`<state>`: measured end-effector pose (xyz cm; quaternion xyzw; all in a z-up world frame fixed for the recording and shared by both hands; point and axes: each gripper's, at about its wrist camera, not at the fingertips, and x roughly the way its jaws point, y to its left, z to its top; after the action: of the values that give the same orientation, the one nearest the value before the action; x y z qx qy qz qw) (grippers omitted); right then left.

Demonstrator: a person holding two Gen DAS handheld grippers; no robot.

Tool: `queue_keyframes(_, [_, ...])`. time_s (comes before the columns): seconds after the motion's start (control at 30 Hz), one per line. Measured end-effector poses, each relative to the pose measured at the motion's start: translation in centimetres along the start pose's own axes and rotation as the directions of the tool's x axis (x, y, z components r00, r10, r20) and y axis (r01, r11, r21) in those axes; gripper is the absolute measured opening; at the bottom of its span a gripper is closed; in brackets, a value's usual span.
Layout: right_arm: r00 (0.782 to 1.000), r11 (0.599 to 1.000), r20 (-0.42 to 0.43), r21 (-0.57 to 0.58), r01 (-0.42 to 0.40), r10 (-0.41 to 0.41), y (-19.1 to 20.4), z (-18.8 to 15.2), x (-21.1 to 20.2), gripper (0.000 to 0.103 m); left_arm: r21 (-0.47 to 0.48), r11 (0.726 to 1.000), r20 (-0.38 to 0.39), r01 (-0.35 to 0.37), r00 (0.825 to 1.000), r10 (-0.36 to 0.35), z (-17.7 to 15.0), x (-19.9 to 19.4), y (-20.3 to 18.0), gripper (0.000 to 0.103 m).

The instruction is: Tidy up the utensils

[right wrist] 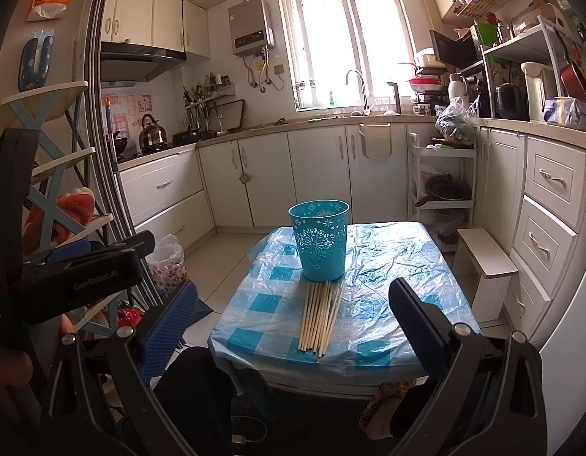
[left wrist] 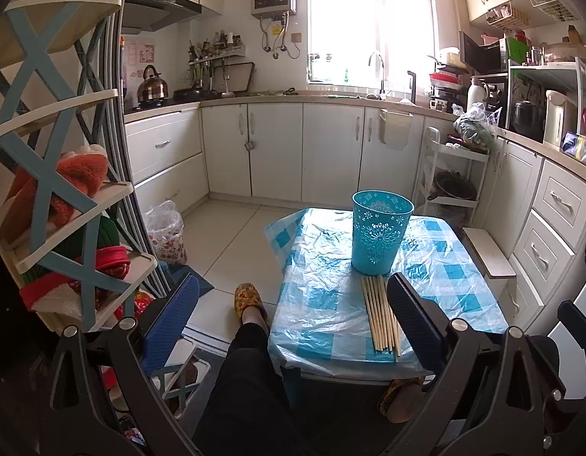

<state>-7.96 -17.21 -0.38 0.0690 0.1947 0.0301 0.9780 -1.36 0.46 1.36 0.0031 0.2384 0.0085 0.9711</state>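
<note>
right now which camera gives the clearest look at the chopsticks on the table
The right wrist view: the whole bundle of chopsticks lies unobstructed in front of the teal cup. In the left wrist view the chopsticks are partly covered by one of the left gripper's fingers.

Both fisheye views looked forward along their own tongs, from above the near edge of the tabletop point(left wrist: 319, 304), angled slightly down, toward the window point(left wrist: 368, 19) wall. The left wrist view sat left of the tabletop, over the person's leg point(left wrist: 247, 372); the cup point(left wrist: 380, 235) and chopsticks point(left wrist: 380, 315) fell right of centre. The right wrist view was nearly centred on the tabletop point(right wrist: 387, 273), with the left tongs' body point(right wrist: 72, 281) at its left edge. Both shared tabletop, cup point(right wrist: 319, 239), chopsticks point(right wrist: 319, 315), and the cabinets beyond.
</note>
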Motion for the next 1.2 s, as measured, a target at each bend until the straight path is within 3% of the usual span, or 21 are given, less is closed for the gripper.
queue_keyframes(1.2, [1.000,1.000,-0.006,0.000,-0.001,0.001,0.25,-0.22,0.13,0.097,-0.006,1.000,0.000,0.003,1.000,-0.003,0.11,-0.03,0.19,0.095])
